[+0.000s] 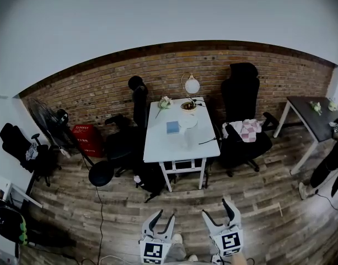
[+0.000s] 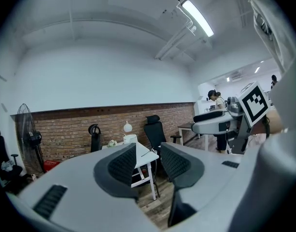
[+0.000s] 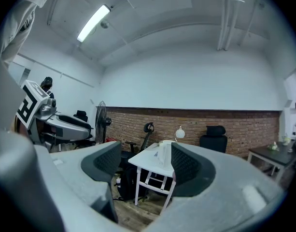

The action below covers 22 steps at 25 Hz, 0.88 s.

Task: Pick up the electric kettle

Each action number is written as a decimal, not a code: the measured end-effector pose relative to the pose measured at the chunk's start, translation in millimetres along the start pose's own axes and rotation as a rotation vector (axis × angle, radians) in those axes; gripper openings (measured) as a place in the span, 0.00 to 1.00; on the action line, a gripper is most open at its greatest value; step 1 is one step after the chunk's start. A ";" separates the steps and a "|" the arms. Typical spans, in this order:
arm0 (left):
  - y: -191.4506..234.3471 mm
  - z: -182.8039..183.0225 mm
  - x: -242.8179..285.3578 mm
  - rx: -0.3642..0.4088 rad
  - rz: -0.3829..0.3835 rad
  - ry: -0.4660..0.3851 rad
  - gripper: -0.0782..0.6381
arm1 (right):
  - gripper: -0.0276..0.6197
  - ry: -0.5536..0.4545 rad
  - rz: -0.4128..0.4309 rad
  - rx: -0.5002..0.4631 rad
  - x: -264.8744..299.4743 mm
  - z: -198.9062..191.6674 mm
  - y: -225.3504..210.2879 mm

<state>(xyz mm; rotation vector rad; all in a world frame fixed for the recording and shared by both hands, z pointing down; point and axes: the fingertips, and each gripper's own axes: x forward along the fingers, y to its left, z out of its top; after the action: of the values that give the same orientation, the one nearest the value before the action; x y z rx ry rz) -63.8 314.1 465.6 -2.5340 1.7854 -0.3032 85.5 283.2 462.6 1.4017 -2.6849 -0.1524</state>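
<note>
Far ahead on the white counter (image 1: 157, 142), beside the globe lamp (image 1: 192, 85), sits the electric kettle (image 1: 188, 121), a small pale rounded shape. Left gripper (image 1: 165, 215) and right gripper (image 1: 215, 207) both hold their fingers apart, gripping nothing.

A white table (image 1: 157, 148) stands on the wood-plank floor (image 1: 257, 203). On its top are 1 globe lamp (image 1: 191, 85) at the far edge, a small bunch of flowers (image 1: 165, 101) by the far left corner, a blue box (image 1: 173, 127) near the middle, and the white electric kettle (image 1: 188, 121) just beside the box. A dark cable (image 1: 209, 141) trails off the right edge. A black bag (image 1: 149, 182) sits on the floor by the table's legs. A 2nd, dark table (image 1: 306, 117) at the right carries more flowers (image 1: 316, 107).
</note>
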 end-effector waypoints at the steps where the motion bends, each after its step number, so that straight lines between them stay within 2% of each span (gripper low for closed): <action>1: 2.4 1.5 2.8 0.008 -0.004 -0.016 0.33 | 0.54 -0.001 -0.002 0.000 3.2 -0.9 -0.5; 10: 38.9 6.2 41.5 0.039 -0.044 -0.033 0.33 | 0.54 0.035 -0.035 0.014 52.7 -0.9 -7.5; 13: 51.0 3.4 57.6 0.023 -0.057 -0.028 0.32 | 0.54 0.041 -0.040 0.001 72.2 -5.7 -10.4; 17: 68.7 -4.8 77.0 -0.003 -0.062 0.023 0.32 | 0.54 0.072 -0.060 0.021 96.6 -10.2 -15.9; 22: 89.5 -7.5 98.1 -0.013 -0.076 0.024 0.32 | 0.54 0.070 -0.059 -0.007 126.2 -10.8 -18.8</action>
<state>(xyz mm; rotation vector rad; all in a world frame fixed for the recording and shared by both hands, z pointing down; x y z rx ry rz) -116.6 192.4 475.1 -2.6233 1.7068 -0.3262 30.6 168.4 476.9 1.4575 -2.5858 -0.1151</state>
